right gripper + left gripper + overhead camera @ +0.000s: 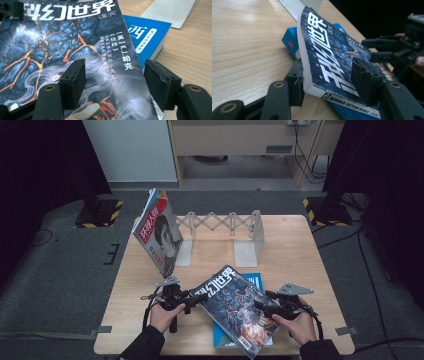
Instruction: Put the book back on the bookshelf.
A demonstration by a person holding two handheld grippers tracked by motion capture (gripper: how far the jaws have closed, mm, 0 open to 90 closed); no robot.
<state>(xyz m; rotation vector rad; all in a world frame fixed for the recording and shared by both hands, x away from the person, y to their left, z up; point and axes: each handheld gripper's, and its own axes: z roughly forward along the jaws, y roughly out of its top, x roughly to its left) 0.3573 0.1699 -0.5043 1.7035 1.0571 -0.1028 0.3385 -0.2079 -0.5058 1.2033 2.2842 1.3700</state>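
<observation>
A dark science-fiction magazine point(235, 307) with a lava-crack cover lies tilted over a blue book point(256, 280) at the table's near middle. Its left corner is raised off the wood. My left gripper point(197, 297) sits at that corner. In the left gripper view one pad point(297, 86) touches the page edge of the magazine point(332, 55) and the other rests on its cover. My right gripper point(262, 304) is at the magazine's right edge. In the right gripper view its jaws point(117, 82) stand apart over the cover point(62, 42), one pad point(160, 85) just past the edge.
A grey expanding book rack point(220, 222) stands at the back of the table. Another magazine point(160, 232) with a portrait cover leans upright at the rack's left end. The blue book point(147, 35) lies near the rack's flat base plate point(172, 10). Bare wood stretches left of the magazine.
</observation>
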